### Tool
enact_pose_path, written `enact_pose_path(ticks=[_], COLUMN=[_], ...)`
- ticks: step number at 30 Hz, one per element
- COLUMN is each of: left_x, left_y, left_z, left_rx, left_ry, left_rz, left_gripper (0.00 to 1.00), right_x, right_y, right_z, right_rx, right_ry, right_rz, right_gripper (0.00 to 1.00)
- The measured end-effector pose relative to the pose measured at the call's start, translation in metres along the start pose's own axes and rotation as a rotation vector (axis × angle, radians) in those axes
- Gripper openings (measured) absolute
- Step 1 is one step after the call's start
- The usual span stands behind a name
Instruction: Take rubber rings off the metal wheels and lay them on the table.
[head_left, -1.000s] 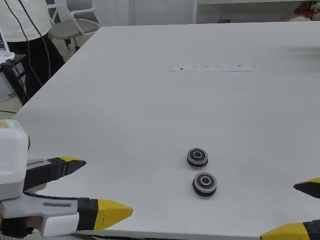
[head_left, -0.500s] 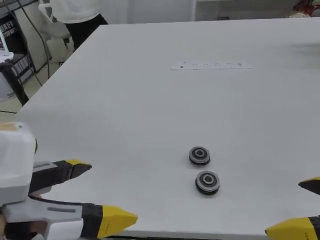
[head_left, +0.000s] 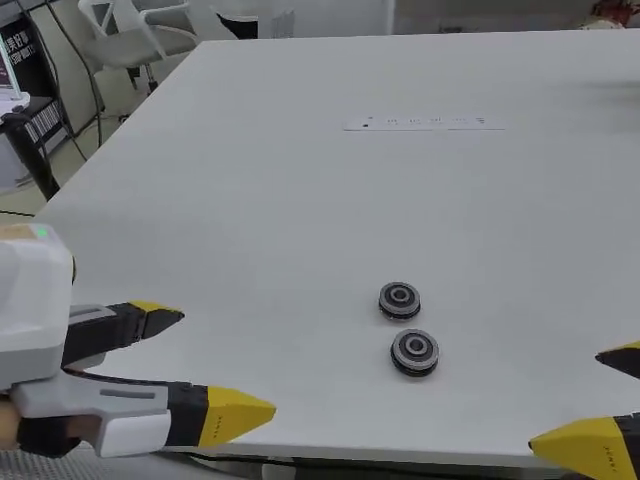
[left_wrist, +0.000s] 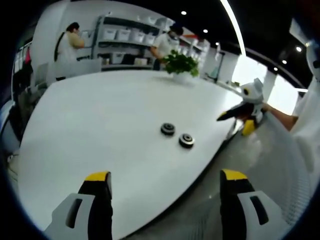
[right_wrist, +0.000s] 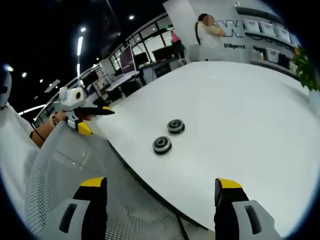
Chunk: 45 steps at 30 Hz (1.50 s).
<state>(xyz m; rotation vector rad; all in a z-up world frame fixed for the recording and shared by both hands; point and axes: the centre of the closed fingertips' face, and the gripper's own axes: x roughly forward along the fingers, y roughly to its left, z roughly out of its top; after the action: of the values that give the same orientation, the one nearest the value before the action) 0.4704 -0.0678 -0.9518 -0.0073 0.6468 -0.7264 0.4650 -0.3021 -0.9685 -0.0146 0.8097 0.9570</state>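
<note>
Two small metal wheels with black rubber rings lie flat on the white table (head_left: 300, 200), close to its near edge. One wheel (head_left: 400, 300) (left_wrist: 168, 129) (right_wrist: 175, 126) is farther in. The other wheel (head_left: 414, 352) (left_wrist: 186, 140) (right_wrist: 162, 144) sits just in front of it. My left gripper (head_left: 220, 362) (left_wrist: 165, 176) is open at the near left edge, well left of the wheels, with nothing between its jaws. My right gripper (head_left: 568, 398) (right_wrist: 160, 182) is open at the near right edge, also holding nothing. Each gripper also appears in the other's view: right gripper (left_wrist: 240, 112), left gripper (right_wrist: 85, 117).
A flat white strip with small markings (head_left: 425, 123) lies farther back on the table. An office chair (head_left: 140, 35) stands beyond the far left corner. A potted plant (left_wrist: 181, 64) sits at one end of the table, with people standing by shelves behind it.
The head camera has shifted a little. The person by the chair at top left has walked out of the picture. Wheels and both grippers stay about where they were.
</note>
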Motion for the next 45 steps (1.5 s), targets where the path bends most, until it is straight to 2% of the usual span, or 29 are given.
enact_pose_path(ticks=[13, 21, 22, 24, 25, 27, 29, 31, 33, 35, 37, 45], left_x=[0.000, 0.001, 0.002, 0.003, 0.003, 0.004, 0.004, 0.003, 0.003, 0.004, 0.004, 0.003], left_y=[-0.001, -0.003, -0.004, -0.006, -0.008, -0.012, -0.012, -0.009, -0.011, -0.017, -0.021, -0.020], left_z=[-0.003, -0.001, -0.002, -0.007, -0.007, -0.001, 0.001, 0.000, 0.002, 0.008, 0.021, 0.060], left_rx=[0.017, 0.027, 0.034, 0.091, 0.113, 0.124, 0.126, 0.185, 0.210, 0.218, 0.202, 0.223], left_ry=[0.024, 0.021, 0.030, 0.072, 0.077, 0.052, 0.056, 0.080, 0.087, 0.077, 0.033, -0.046], left_rz=[0.000, -0.012, -0.013, -0.018, -0.028, -0.050, -0.045, -0.028, -0.039, -0.074, -0.100, -0.114], left_gripper=[0.90, 0.88, 0.88, 0.87, 0.88, 0.90, 0.91, 0.91, 0.92, 0.93, 0.93, 0.92], right_x=[-0.001, 0.000, 0.001, 0.002, 0.002, 0.001, 0.000, -0.001, -0.002, -0.001, 0.002, 0.009], right_y=[-0.001, -0.001, 0.000, 0.004, 0.005, 0.004, 0.004, 0.002, -0.005, -0.007, -0.007, -0.005], right_z=[0.001, 0.001, 0.002, 0.005, 0.006, 0.012, 0.017, 0.021, 0.029, 0.037, 0.047, 0.094], right_rx=[0.005, -0.008, -0.013, -0.019, -0.021, -0.029, -0.030, -0.039, -0.059, -0.068, -0.080, -0.167], right_ry=[-0.008, 0.004, 0.000, -0.011, -0.014, -0.030, -0.045, -0.053, -0.068, -0.074, -0.084, -0.133], right_rz=[-0.004, -0.002, 0.004, 0.023, 0.026, 0.019, 0.016, 0.006, -0.028, -0.034, -0.030, -0.026], right_gripper=[0.87, 0.87, 0.87, 0.87, 0.87, 0.87, 0.87, 0.88, 0.87, 0.86, 0.87, 0.85])
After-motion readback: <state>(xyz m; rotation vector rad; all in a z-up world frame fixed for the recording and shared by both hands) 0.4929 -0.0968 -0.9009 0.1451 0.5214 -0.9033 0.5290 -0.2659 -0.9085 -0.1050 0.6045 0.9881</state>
